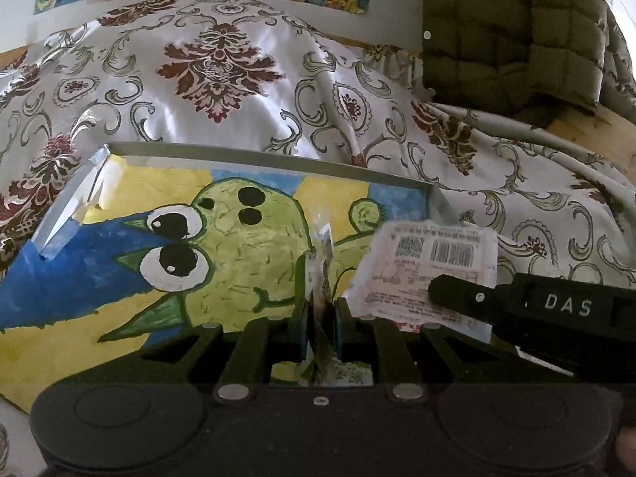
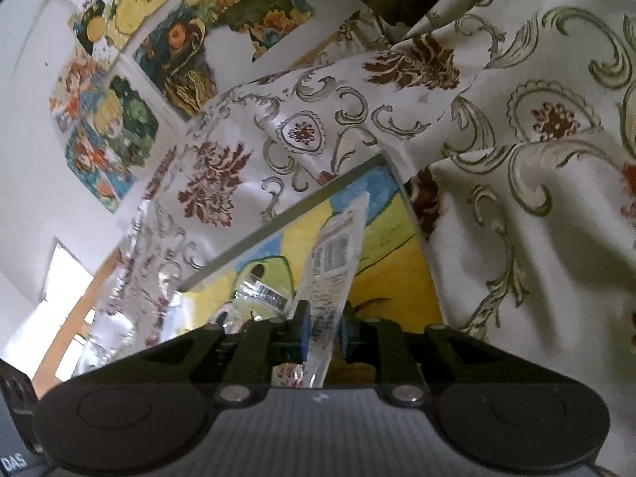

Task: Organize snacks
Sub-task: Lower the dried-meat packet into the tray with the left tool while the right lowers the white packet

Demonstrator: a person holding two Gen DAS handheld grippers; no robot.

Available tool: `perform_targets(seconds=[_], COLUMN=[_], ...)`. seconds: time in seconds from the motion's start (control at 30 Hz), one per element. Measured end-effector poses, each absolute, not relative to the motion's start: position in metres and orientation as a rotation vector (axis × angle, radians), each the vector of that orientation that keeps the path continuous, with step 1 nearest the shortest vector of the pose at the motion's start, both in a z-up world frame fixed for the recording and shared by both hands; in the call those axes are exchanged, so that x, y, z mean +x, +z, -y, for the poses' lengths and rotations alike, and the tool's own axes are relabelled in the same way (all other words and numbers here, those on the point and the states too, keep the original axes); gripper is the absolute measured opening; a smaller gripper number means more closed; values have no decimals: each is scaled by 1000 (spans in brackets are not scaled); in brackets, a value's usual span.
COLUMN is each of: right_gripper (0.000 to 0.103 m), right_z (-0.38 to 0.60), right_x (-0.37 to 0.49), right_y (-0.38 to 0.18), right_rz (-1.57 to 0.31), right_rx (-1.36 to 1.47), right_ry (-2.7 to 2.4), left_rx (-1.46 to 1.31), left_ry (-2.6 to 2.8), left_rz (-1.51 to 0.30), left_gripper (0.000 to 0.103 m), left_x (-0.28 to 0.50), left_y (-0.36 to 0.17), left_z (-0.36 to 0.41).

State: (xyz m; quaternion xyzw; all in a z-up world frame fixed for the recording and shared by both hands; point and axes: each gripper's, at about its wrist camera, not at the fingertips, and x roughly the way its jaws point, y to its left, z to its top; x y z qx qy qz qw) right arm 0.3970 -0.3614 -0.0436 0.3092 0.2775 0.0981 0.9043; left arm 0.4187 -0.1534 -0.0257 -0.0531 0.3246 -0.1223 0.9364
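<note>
The left gripper (image 1: pixel 321 318) points level over a shallow tray (image 1: pixel 254 155) whose floor is painted with a green cartoon creature on yellow and blue. Its two fingers are pressed together on the edge of a clear snack wrapper (image 1: pixel 320 262), which stands up thin and edge-on between the blue pads, above the tray floor. To its right, the right gripper (image 2: pixel 321 332) comes in from the side, tilted so that the wall and its posters (image 2: pixel 119 91) lean across its view. Its fingers are clamped on a white snack packet (image 1: pixel 429 266) with a barcode and printed label; the packet sticks out flat ahead of the fingers, over the tray's right-hand corner. In the right wrist view the same packet (image 2: pixel 338 254) rises between the pads, with the clear wrapper (image 2: pixel 254 298) just to its left. The tray rests on a white cloth (image 1: pixel 222 79) patterned with maroon and grey scrolls. A quilted olive jacket (image 1: pixel 512 28) hangs behind the cloth.
</note>
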Motion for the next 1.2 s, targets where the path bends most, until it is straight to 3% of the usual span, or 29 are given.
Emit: perform_targets(seconds=[0.07, 0.13, 0.2, 0.27, 0.37, 0.47, 0.83, 1.2], right_gripper=[44, 59, 64, 79, 92, 100, 103, 103], right_z=[362, 363, 362, 363, 367, 370, 383, 383], right_x=[397, 396, 394, 390, 389, 391, 387, 373], right_y=[-41, -37, -33, -28, -24, -22, -10, -1], right_rz=[-585, -592, -601, -593, -606, -640, -742, -793], right_rx=[615, 603, 583, 575, 607, 643, 737, 727], right_ry=[195, 202, 216, 225, 260, 267, 264, 257], left_rx=[-93, -85, -89, -89, -90, -85, -83, -102], left_ry=[-239, -231, -230, -227, -222, -211, -188, -176], left_rz=[-673, -680, -679, -672, -658, -653, -640, -640], left_gripper=[17, 21, 29, 47, 63, 69, 85, 89], left_x=[419, 418, 415, 412, 407, 402, 385, 366], left_y=[-26, -26, -26, -24, -21, -17, -11, -7], left_z=[155, 156, 154, 153, 150, 149, 146, 139])
